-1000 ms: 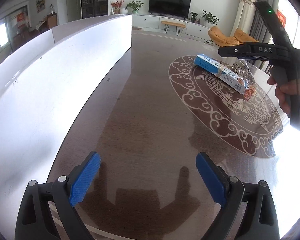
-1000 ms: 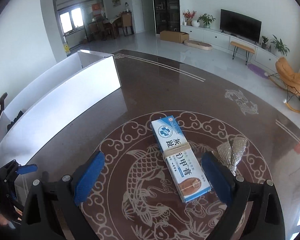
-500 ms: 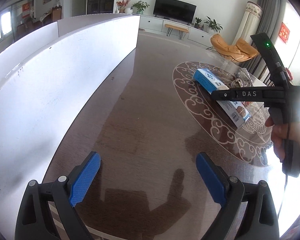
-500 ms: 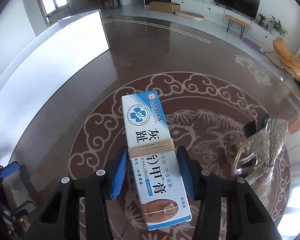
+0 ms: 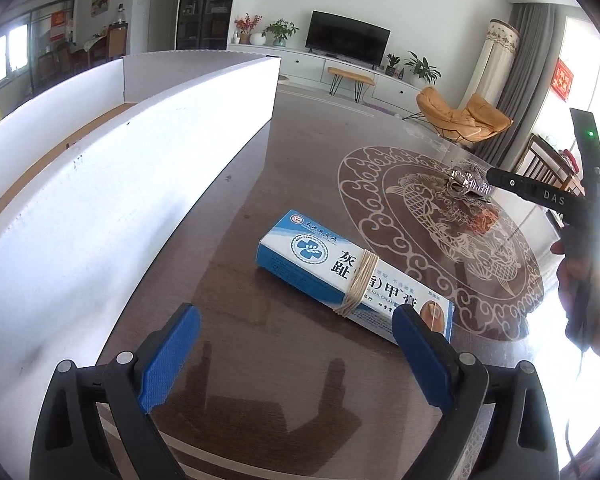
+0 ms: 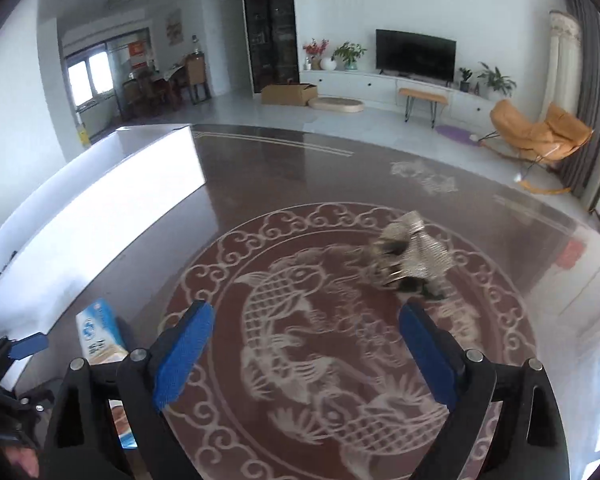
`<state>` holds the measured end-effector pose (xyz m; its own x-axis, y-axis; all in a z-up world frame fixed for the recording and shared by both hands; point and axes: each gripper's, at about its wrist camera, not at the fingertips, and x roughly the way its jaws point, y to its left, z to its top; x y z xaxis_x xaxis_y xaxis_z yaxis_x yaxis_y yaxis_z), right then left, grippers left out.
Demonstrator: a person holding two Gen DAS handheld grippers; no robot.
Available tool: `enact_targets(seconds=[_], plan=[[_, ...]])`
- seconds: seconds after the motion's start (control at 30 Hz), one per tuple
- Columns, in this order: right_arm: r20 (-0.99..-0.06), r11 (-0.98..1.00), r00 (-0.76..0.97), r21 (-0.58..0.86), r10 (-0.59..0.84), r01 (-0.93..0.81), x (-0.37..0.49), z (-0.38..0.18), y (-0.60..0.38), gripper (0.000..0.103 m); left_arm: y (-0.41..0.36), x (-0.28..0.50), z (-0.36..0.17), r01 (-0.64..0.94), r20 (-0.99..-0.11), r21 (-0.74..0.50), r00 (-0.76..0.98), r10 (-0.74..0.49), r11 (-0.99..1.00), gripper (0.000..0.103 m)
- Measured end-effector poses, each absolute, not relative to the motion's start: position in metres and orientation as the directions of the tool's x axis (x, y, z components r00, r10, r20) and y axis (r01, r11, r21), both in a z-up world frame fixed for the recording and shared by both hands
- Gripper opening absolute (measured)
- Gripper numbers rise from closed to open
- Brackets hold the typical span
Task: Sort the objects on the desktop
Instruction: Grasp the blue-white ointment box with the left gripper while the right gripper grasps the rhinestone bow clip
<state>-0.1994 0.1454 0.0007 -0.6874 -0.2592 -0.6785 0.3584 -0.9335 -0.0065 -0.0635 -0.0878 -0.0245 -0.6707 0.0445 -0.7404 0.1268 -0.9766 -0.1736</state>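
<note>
At the far left a white bin (image 5: 132, 152) is standing along the counter (image 5: 260, 380) edge, its long wall running beside the dark glossy top. Next to it the left tool (image 5: 296, 356) is hovering low with its blue pads spread wide and holding nothing, and just ahead of it the blue-and-white cream box (image 5: 340, 276), bound with a band of twine, is lying flat and diagonal on the counter, its near end touching or just behind the right pad. Further right, on the carp medallion, a silvery mesh item (image 5: 468, 180) is sitting near a small orange object (image 5: 486, 218), with the right tool (image 6: 306, 350) poised above the medallion, also wide and empty. The step in hand looks like picking up the box with the left tool: it would go best by squaring the pads across the box's narrow width near the twine, so the load is balancing, then lifting clear of the bin wall before lowering it in. The left view is showing the bin's brown floor and the box in full; the right view is showing only a sliver of the box (image 6: 100, 332) and is revealing the mesh item (image 6: 412, 256), blurred.
</note>
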Motion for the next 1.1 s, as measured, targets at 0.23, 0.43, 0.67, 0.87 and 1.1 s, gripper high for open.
enact_targets(seconds=[0.23,0.43,0.67,0.87,1.1], plan=[[-0.79,-0.931,-0.58,-0.033,-0.198,0.362,-0.282,-0.01,0.166,0.094,-0.077,-0.065,-0.028,0.105,-0.749,-0.121,-0.662,0.021,-0.987,0.098],[-0.835,-0.937,-0.544,-0.12,-0.084,0.329,-0.316,-0.036,0.142,0.067,-0.069,-0.063,-0.026,0.072,-0.742,-0.082,-0.67,0.012,-0.994,0.098],[-0.828,-0.929,-0.539,-0.063,-0.156,0.365,-0.278,-0.038,0.147,0.048,-0.08,-0.069,-0.03,0.101,-0.739,-0.155,-0.672,0.048,-0.983,0.098],[-0.793,-0.826,-0.542,-0.09,-0.279,0.556,-0.177,-0.048,0.093,0.048,-0.099,-0.064,-0.03,0.167,-0.734,-0.229,-0.676,0.058,-0.959,0.098],[-0.774,-0.719,-0.477,-0.04,-0.417,0.694,-0.086,-0.054,0.064,0.048,-0.104,-0.06,-0.028,0.177,-0.716,-0.275,-0.694,0.078,-0.945,0.098]])
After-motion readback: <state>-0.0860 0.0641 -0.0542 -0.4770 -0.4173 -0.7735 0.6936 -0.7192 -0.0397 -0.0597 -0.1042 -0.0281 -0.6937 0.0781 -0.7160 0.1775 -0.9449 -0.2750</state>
